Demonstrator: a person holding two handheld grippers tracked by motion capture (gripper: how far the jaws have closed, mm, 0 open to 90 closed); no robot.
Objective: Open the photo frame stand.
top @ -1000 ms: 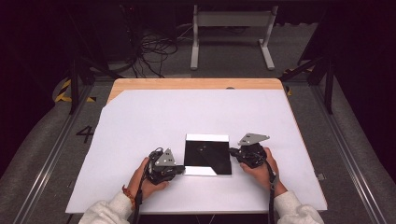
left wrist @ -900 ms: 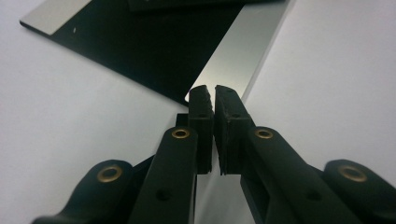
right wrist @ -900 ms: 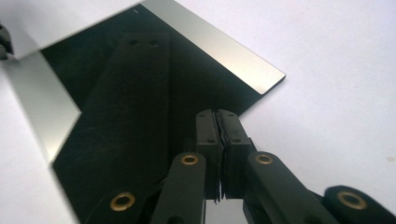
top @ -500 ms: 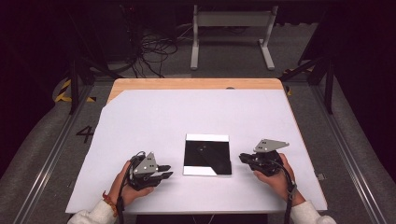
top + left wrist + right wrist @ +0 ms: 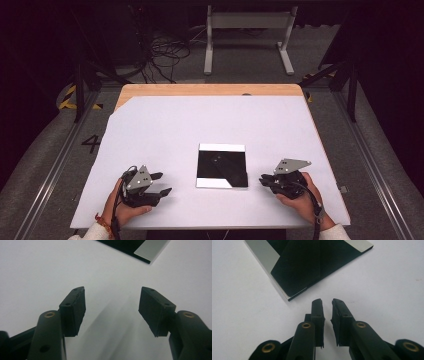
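Black sheet (image 5: 222,166), pale-edged, lies flat at mid-table (image 5: 165,125), between both grippers and touching neither. Left gripper (image 5: 159,184): jaws have just been opening, now wide, nothing between. Right gripper (image 5: 263,180): jaws have just parted slightly, empty. Left gripper view cuts off most of the sheet.

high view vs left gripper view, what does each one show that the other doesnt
High view alone: both hands on the white table, the left gripper and right gripper either side of the whole black folded sheet, the table's wooden far edge, cables and a metal stand on the floor behind.

Left gripper view alone: its own pads close up, jaws just opening with a wide gap and nothing between them.

Both: the white surface and the sheet, of which the gripper view catches a corner with its pale strip.
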